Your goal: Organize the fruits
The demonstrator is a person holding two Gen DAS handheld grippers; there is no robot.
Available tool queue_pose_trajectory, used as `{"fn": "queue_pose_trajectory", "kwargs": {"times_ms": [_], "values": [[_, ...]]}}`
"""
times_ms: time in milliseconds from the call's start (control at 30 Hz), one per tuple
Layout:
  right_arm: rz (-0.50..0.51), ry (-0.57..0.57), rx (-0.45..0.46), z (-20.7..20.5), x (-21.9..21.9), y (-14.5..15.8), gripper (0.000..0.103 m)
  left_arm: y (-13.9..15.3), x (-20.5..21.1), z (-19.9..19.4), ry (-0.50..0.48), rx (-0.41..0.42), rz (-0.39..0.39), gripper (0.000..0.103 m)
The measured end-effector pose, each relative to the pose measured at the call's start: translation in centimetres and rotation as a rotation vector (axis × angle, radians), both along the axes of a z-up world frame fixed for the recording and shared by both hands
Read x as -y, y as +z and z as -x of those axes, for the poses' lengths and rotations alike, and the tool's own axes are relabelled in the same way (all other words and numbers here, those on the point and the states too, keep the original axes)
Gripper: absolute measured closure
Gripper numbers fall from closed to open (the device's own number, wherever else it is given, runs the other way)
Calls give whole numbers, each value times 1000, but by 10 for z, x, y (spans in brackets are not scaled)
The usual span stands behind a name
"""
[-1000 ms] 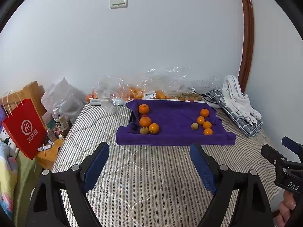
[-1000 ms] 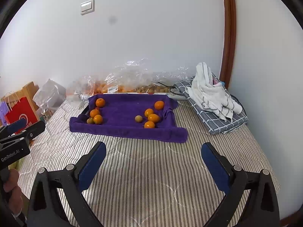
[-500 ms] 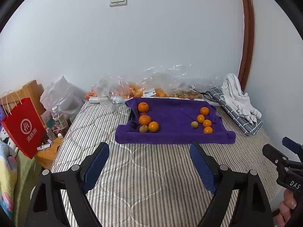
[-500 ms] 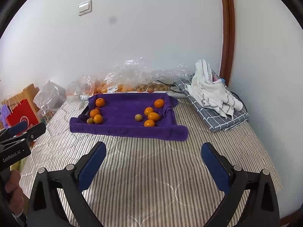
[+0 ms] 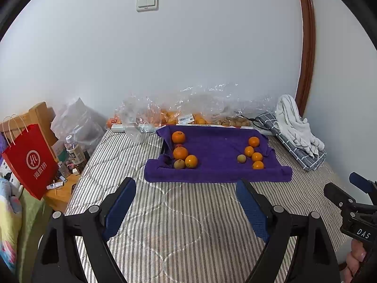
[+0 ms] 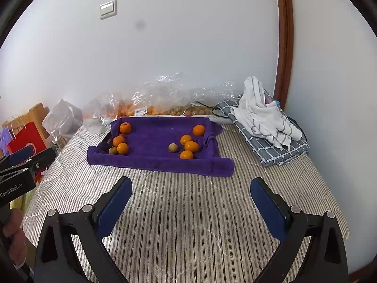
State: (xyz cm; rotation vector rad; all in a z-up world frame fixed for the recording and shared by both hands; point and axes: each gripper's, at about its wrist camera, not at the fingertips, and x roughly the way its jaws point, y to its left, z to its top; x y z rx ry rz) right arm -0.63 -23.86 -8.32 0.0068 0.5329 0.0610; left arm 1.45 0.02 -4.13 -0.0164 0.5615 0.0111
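Both grippers hang over the near end of the striped mattress [image 5: 188,224], the left gripper [image 5: 186,202] and the right gripper [image 6: 190,200] each with fingers spread wide and grasping nothing, probably so both cameras take in the whole purple towel [image 5: 216,160] at the far end. The fruit lies there in 2 clusters: 3 oranges and 1 greenish fruit [image 5: 179,164] at the left, 4 oranges and 1 greenish fruit [image 5: 241,158] at the right, which fits sorting either finished or pending. Compared with 1 second ago, the fruit sits the same, and both views show the towel slightly higher and farther.
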Motion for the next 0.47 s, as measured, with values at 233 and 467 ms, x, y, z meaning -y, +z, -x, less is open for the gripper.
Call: {"fn": "queue_pose_trajectory", "kwargs": {"times_ms": [233,467], "values": [[1,0,1,0,1,0,4,1,-1,0,1,1,3,17],[5,1,6,2,-1,2,4,1,-1,0,4,0,-8,17]]}}
